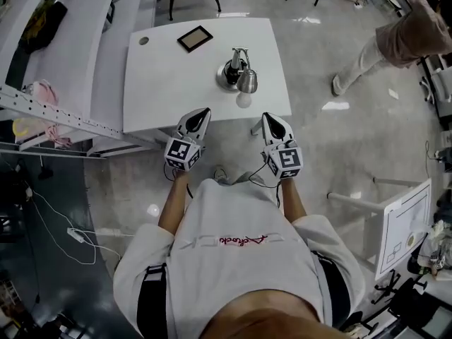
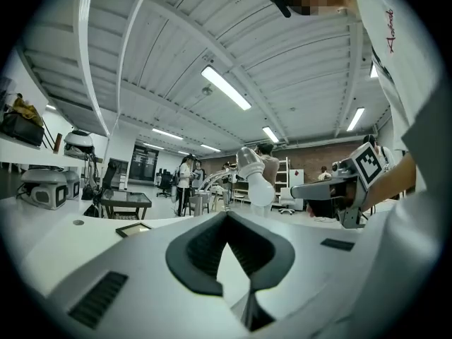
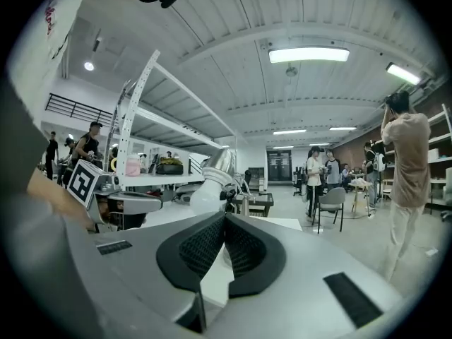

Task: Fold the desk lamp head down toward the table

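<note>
- The left gripper [image 1: 203, 112] is clenched on nothing: in its own view the dark pads meet at the tips [image 2: 226, 216], with only white table seen through the gap behind them.
- The right gripper [image 1: 268, 116] is likewise clamped shut and empty, its tips together [image 3: 224, 217].
- Both grippers sit over the near edge of the white table [image 1: 159, 90], side by side but apart, pointing toward the far side.
- Each gripper carries a cube with black-and-white square markers; these are patterns, not letters.
- The only writing is a line of red script [image 1: 241, 240] across the person's white shirt. It also shows at the edge of the left gripper view, but it is too small and slanted to read with certainty.
- The desk lamp [image 1: 239, 73] stands on the right part of the table, beyond the grippers and nearer the right one, touched by neither.
- It has a round, shiny metal base, a jointed metal arm and a silver cone-shaped head [image 2: 247, 162].
- A white bulb [image 2: 260, 189] pokes out of the head, tilted downward toward the near edge.
- From the right gripper's side the same head [image 3: 219, 161] and bulb show just above the jaws.
- A dark picture frame [image 1: 194, 38] lies flat on the far part of the table, left of the lamp.
- A person [image 1: 399, 41] stands on the floor at the far right.
</note>
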The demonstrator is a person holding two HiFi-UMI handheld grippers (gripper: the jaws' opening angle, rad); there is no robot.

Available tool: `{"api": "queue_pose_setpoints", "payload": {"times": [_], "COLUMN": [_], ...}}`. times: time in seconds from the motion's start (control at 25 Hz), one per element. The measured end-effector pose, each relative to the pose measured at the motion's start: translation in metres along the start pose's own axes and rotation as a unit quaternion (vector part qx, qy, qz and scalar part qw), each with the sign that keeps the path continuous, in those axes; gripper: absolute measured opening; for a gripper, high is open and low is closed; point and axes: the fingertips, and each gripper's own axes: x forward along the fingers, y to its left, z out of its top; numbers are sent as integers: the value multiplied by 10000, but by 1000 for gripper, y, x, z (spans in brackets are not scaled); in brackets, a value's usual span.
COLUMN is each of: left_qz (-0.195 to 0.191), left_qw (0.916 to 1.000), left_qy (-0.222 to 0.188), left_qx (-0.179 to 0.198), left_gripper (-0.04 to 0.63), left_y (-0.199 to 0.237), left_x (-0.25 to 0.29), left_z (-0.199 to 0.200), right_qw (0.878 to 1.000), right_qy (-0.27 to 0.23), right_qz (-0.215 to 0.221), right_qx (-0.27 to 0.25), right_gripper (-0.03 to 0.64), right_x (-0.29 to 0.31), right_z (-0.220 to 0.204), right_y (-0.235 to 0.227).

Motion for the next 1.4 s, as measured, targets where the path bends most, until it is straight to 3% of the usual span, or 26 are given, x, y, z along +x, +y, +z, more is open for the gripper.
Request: {"api": "queue_pose_setpoints", "payload": {"times": [0.4,0.92,1.4], "left_qz": [-114,218,98], "left_qw": [9998,9990,9980], "left_qy": [178,344,524], "left_qx": [-67,-160,-338], "left_gripper": [20,20,20], "left_y": [7,31,26], "left_x": [28,71,91], "left_z": [-13,-23,-40], "right_qw": [9999,9991,9979], "right_qy": [116,102,374], "right_qz": [-7,384,364], "right_qx": [98,170,371], "right_gripper": [21,21,21], "right_x": [18,66,65], "right_z": [-11,-14,-37], "right_y": [-17,-51,-58]}}
